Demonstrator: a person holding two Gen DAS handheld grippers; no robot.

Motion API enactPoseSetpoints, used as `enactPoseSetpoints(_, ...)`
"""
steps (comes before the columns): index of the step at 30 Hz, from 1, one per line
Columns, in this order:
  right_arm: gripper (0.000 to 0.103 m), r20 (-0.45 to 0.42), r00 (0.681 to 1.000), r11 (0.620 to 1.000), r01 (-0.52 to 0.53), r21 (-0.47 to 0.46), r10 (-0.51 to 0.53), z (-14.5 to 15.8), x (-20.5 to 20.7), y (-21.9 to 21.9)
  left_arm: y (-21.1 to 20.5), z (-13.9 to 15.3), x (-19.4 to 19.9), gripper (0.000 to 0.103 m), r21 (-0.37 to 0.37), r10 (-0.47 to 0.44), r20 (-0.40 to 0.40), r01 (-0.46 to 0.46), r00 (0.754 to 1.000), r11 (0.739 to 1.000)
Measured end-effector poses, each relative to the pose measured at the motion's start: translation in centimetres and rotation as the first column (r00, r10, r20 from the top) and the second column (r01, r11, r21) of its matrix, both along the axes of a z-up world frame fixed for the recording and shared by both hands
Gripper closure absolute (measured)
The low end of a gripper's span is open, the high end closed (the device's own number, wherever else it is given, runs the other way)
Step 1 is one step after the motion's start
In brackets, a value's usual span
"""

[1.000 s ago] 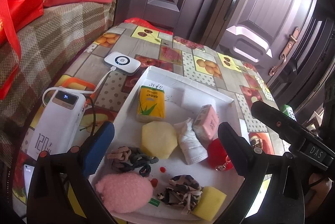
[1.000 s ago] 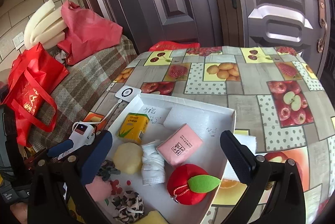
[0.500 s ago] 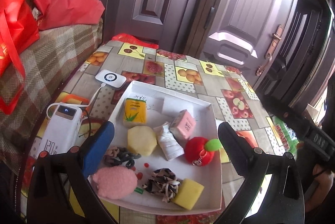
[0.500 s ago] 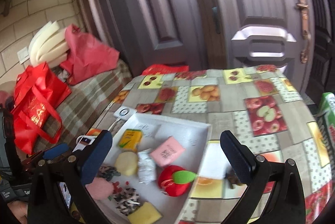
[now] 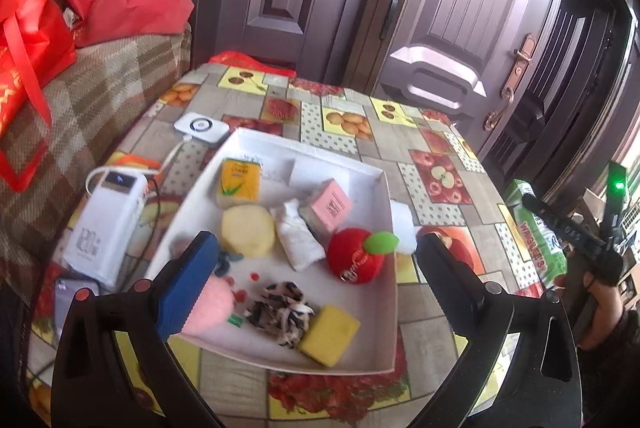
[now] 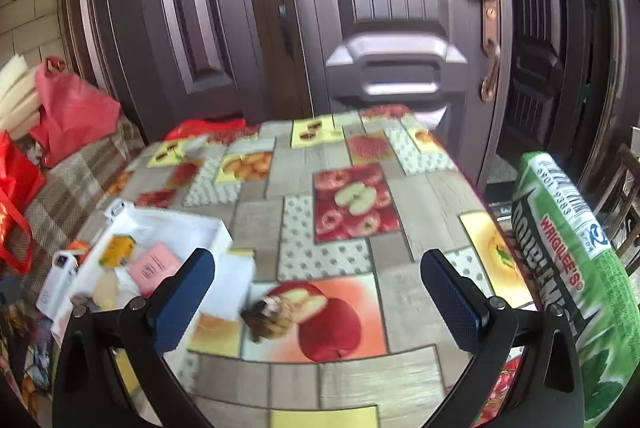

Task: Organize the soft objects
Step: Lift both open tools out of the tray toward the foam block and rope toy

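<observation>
A white tray (image 5: 372,312) on the fruit-print table holds soft things: a red plush apple (image 5: 358,258), a pink fluffy ball (image 5: 210,304), a leopard scrunchie (image 5: 280,312), a yellow sponge (image 5: 330,334), a pale round sponge (image 5: 248,231), a rolled white cloth (image 5: 298,238), a pink pack (image 5: 331,206) and a yellow tissue pack (image 5: 239,179). My left gripper (image 5: 316,280) hovers open above the tray's near half. My right gripper (image 6: 318,302) is open over the table right of the tray (image 6: 180,218), above a brown scrunchie (image 6: 268,314) and a white pad (image 6: 236,280).
A white power bank (image 5: 108,220), a small white charger (image 5: 202,126) and a phone (image 5: 68,298) lie left of the tray. A green Doublemint cushion (image 6: 576,268) stands at the table's right edge. Red bags (image 5: 24,28) sit on the plaid sofa; dark doors stand behind.
Both grippers have drawn back and up from the tray. The right one has swung rightward, so its view now centres on open table and the brown scrunchie. Both stay open.
</observation>
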State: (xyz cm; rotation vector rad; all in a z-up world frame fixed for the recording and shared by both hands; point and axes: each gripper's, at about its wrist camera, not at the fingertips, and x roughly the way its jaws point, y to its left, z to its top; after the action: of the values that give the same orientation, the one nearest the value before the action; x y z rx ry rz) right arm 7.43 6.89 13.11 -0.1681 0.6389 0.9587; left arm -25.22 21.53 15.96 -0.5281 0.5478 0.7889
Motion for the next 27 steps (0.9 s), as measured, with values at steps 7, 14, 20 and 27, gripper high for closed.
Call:
enactPoseSetpoints(7,0.0,0.003,0.993,0.986,-0.115,-0.124,0.116,-4.1,0.0,3.4,-2.4,-1.1,2.2,0.003,-0.027,-0.003,-0.044,0.002,0.999,1.0)
enactPoseSetpoints(14,0.0,0.033,0.973,0.95,-0.215,-0.228,0.228,-7.3,-0.7,10.9,-3.1,-1.6,0.8,0.003,-0.028,0.07,-0.095,-0.073,0.993,0.997)
enactPoseSetpoints(20,0.0,0.048,0.951,0.907,-0.274,-0.321,0.304,-10.1,-1.5,16.0,-1.9,-1.8,-1.5,0.003,-0.035,0.182,-0.109,-0.187,0.977,0.982)
enactPoseSetpoints(27,0.0,0.079,0.929,0.887,-0.317,-0.336,0.362,-10.9,-1.5,16.2,-0.9,-2.6,-0.6,0.003,-0.064,0.183,-0.129,-0.192,0.975,0.979)
